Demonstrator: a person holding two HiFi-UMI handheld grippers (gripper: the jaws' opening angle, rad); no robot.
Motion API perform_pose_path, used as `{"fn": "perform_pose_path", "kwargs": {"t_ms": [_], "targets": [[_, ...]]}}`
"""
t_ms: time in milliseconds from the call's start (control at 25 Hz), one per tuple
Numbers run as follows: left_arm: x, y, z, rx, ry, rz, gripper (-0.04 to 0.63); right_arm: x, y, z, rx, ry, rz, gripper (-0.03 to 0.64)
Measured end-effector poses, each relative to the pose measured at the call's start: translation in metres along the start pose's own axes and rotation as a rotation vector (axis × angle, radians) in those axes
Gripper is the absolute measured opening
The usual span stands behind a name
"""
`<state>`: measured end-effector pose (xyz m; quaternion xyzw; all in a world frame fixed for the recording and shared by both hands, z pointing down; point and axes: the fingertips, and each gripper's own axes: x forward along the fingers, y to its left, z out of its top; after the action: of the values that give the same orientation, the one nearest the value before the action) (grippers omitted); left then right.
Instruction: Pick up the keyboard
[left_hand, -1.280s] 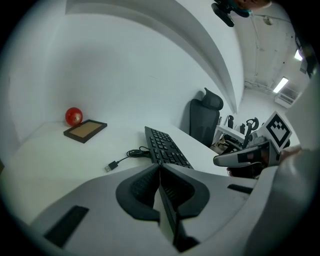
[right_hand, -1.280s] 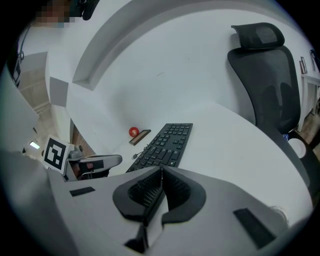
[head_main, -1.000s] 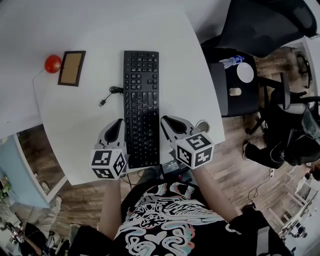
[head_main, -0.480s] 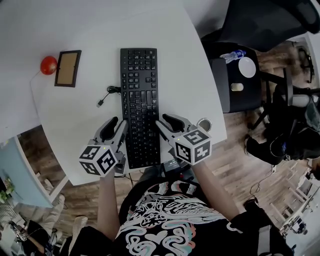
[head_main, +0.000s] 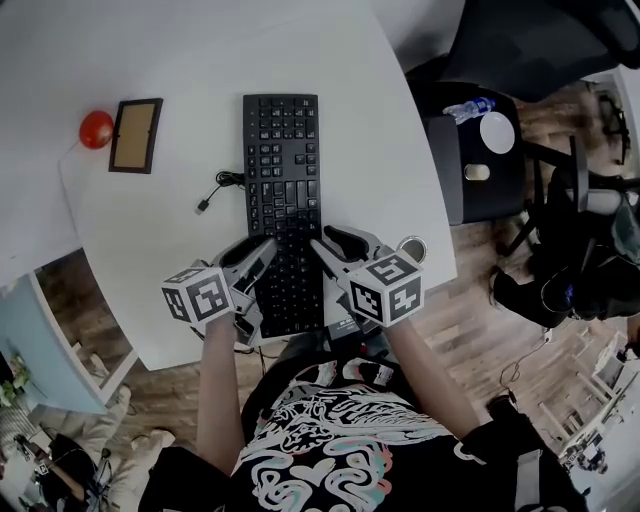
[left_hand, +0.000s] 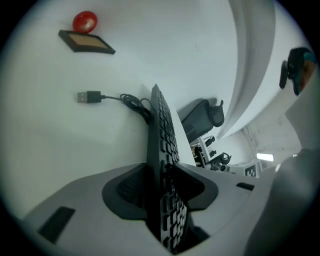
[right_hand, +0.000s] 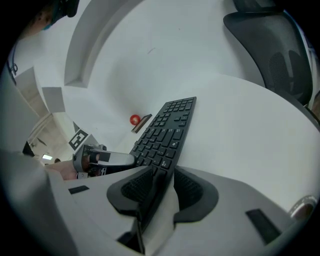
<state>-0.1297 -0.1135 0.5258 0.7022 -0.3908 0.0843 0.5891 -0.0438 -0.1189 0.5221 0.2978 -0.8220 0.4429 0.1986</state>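
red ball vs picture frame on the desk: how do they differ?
The red ball is round; the picture frame is flat and rectangular. The ball is plain red; the frame is dark-rimmed with a tan centre. The ball is smaller than the frame. Both sit on the white desk.

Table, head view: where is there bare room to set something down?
Free: the broad stretch right of the keyboard, out to the right edge of the table, and the strip beyond the keyboard's far end. Crowded: left of the keyboard, where the cable, picture frame and red ball lie.
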Motion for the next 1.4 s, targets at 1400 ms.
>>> {"fn": "perform_pose_path", "kwargs": {"t_ms": [1400], "targets": [[-0.01, -0.033, 0.006, -0.193, -0.137, -0.579, 0.095, 0.007, 0.023, -0.006, 0.365, -0.121, 0.491, 0.218]]}}
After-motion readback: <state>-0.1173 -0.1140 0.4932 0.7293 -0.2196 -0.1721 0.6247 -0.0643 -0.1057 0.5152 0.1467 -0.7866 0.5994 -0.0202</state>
